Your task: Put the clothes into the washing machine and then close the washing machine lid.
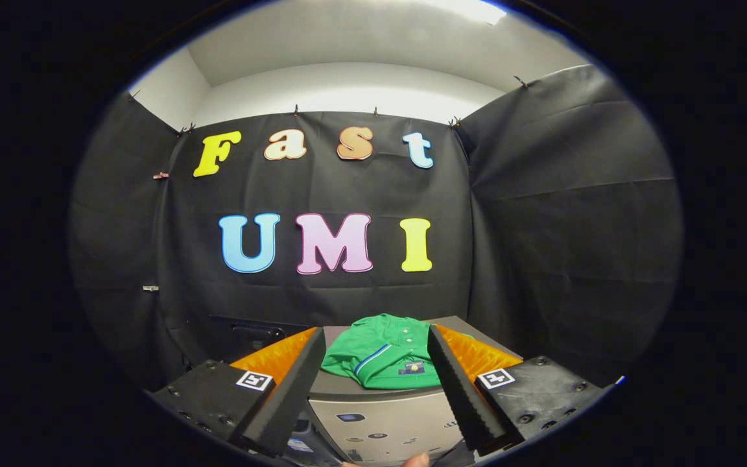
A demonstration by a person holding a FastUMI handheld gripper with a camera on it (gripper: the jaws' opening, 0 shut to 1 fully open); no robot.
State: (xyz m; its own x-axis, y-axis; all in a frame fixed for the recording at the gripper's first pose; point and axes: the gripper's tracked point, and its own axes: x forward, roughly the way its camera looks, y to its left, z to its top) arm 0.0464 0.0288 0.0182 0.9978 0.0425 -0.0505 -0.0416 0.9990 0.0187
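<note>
Your gripper (373, 383) hangs with its fingers (292, 389) spread wide, pinching nothing. Between and just beyond them you see a folded green shirt (380, 357), lying on the flat grey top of the washing machine (373, 421), whose front panel faces you just beneath it. A fingertip (415, 460) shows below the machine's panel.
</note>
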